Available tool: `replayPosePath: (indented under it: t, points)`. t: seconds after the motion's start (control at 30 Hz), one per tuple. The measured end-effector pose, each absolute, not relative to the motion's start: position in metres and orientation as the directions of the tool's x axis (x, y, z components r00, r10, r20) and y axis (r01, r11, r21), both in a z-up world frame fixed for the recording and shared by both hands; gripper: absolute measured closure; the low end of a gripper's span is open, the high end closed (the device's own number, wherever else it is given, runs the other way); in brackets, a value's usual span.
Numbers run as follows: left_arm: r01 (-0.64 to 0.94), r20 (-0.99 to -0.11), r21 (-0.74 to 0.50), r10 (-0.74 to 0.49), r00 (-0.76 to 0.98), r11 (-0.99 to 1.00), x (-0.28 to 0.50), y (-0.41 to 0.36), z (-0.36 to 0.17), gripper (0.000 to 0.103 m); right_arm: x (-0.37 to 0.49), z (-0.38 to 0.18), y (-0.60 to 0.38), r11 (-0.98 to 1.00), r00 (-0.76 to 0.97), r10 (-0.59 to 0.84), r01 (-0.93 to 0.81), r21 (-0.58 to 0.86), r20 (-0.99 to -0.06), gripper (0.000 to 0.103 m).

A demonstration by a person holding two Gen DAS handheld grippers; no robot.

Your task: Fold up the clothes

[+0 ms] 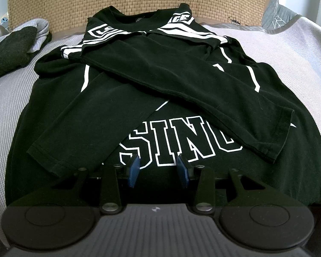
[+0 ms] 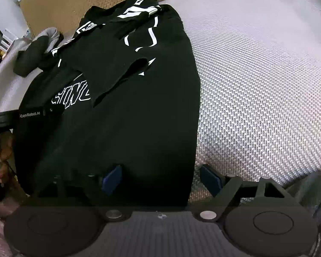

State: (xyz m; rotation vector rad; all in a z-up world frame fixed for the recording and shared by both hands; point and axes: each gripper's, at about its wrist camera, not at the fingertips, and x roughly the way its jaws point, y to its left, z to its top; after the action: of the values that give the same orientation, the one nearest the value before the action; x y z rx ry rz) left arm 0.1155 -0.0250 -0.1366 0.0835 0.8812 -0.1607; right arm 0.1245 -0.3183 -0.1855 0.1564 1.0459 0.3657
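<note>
A black long-sleeve shirt [image 1: 160, 75] with white stripes and white outlined letters lies flat on a grey woven cover [image 1: 293, 64]. Both sleeves are crossed over its chest. My left gripper [image 1: 158, 170] sits at the near hem just below the letters. Its blue pads [image 1: 133, 171] stand a little apart over the black cloth, and I see no cloth pinched between them. In the right wrist view the same shirt [image 2: 139, 107] runs away from me. My right gripper [image 2: 161, 180] is wide open and straddles the shirt's right edge near the hem, with one pad over cloth and one over the cover.
A dark green and grey pile of clothes [image 1: 12, 49] lies at the back left. A tan woven headboard [image 1: 139, 0] stands behind the shirt, with a grey patterned pillow [image 1: 278, 15] at the back right. A hand [image 2: 2, 150] holds the left tool's black casing [image 2: 30, 114].
</note>
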Motion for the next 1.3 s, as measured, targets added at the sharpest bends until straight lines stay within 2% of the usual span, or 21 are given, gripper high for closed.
replayPosePath:
  t: [0.27,0.67,0.97,1.07,1.3]
  points:
    - [0.177,-0.772,0.007,-0.107,0.626,0.984,0.115,-0.025,-0.137,0.061,0.123,-0.185,-0.32,0.929,0.458,0.369,-0.208,0.306,-0.809,0.02]
    - [0.178,-0.77,0.009,-0.107,0.63,0.984,0.115,-0.025,-0.137,0.06,0.119,-0.182,-0.324,0.935,0.476,0.354,-0.175,0.308,-0.805,0.033]
    - [0.176,-0.767,0.01,-0.105,0.633,0.984,0.115,-0.025,-0.137,0.06,0.117,-0.181,-0.33,0.919,0.469,0.392,-0.163,0.359,-0.791,0.049]
    - [0.175,-0.766,0.008,-0.106,0.634,0.984,0.114,-0.025,-0.137,0.06,0.117,-0.181,-0.33,0.895,0.449,0.445,-0.185,0.406,-0.775,0.06]
    - [0.177,-0.765,0.006,-0.109,0.635,0.984,0.114,-0.024,-0.137,0.06,0.118,-0.181,-0.335,0.843,0.44,0.532,-0.189,0.504,-0.724,0.073]
